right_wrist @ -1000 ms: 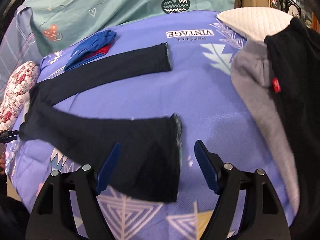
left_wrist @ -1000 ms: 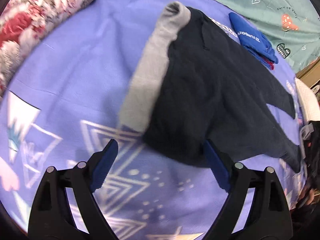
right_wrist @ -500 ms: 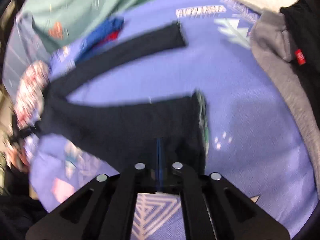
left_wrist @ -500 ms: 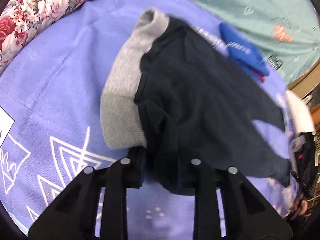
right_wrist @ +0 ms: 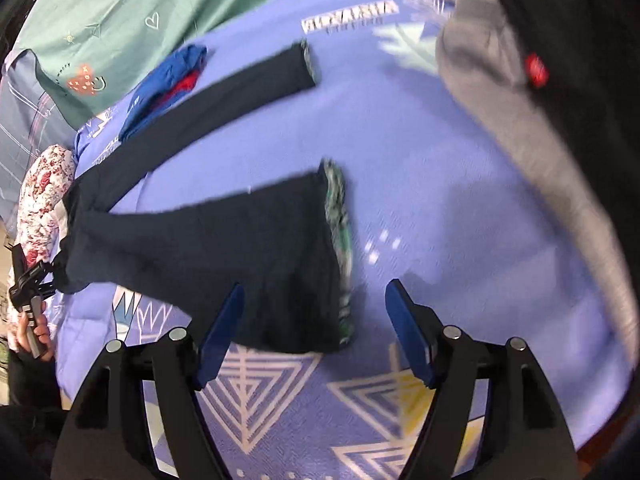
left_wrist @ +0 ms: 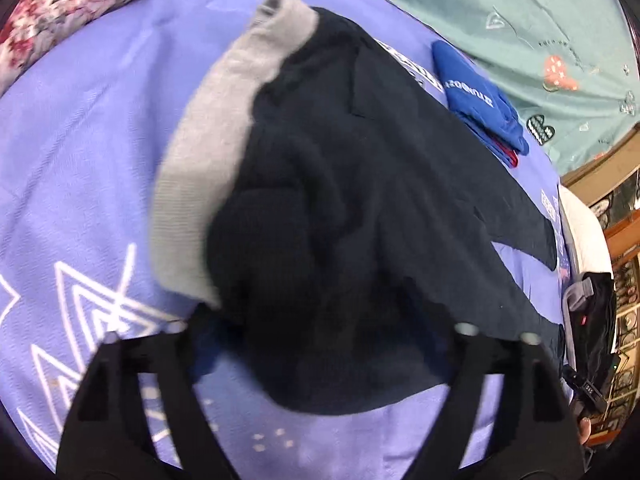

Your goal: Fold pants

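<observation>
Dark navy fleece pants [left_wrist: 360, 200] with grey ribbed waistband [left_wrist: 208, 168] spread on purple patterned bedsheet [left_wrist: 80, 140], legs splayed apart. Left gripper [left_wrist: 320, 340] jaws wide, waist end bunched between, not clamped. Right gripper [right_wrist: 314, 320] jaws wide, near leg's cuff [right_wrist: 340, 248] between blue pads [right_wrist: 408, 336], untouched.

A bed with a purple sheet [right_wrist: 420, 168] carries everything. Dark pants [right_wrist: 208, 240] lie spread across it, legs reaching toward 1 o'clock in the right wrist view. A blue folded cloth [left_wrist: 476, 96] sits at 1 o'clock in the left view, touching the pants. A floral pillow [left_wrist: 68, 12] lies at 10 o'clock.
</observation>
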The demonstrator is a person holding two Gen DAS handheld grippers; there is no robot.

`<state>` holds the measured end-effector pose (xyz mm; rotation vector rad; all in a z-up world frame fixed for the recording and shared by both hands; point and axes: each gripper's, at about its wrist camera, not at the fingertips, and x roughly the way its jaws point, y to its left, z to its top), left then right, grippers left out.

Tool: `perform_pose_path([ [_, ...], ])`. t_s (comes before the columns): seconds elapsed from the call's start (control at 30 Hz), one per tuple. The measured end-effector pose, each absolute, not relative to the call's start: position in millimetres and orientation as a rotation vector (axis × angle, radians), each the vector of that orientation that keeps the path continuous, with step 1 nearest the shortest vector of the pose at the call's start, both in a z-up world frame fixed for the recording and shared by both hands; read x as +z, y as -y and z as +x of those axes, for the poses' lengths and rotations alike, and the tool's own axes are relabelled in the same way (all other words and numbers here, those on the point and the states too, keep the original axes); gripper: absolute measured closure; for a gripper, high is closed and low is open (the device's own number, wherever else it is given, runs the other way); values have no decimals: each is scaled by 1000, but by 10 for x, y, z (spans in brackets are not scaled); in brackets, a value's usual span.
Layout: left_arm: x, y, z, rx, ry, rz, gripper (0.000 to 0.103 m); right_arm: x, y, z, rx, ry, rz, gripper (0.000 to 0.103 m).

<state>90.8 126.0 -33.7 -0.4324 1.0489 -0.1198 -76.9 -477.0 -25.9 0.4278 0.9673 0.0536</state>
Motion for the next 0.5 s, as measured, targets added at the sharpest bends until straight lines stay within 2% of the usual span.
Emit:
perform_pose_path([
  [0.03,-341,-1193,936,-108,-1044,-403,15,-266,4717,-741,78,-971,423,30],
  [0.07,-345,-1149,952,-102,-1037,-382,17,-278,4648,-724,109,-976,420,47],
  [0.1,-333,-1108,958,-94,-1022,-363,40,-299,4570,-702,124,-988,400,87],
  [0.17,-301,-1122,942,-93,-1010,-384,86,-294,4454,-659,119,-993,337,90],
  [0.37,294,-1366,619,-113,-848,-434,86,283,4705,-808,142,-794,451,91],
  [0.5,535,-1337,442,-142,-824,-426,86,679,4833,-856,182,-711,514,92],
])
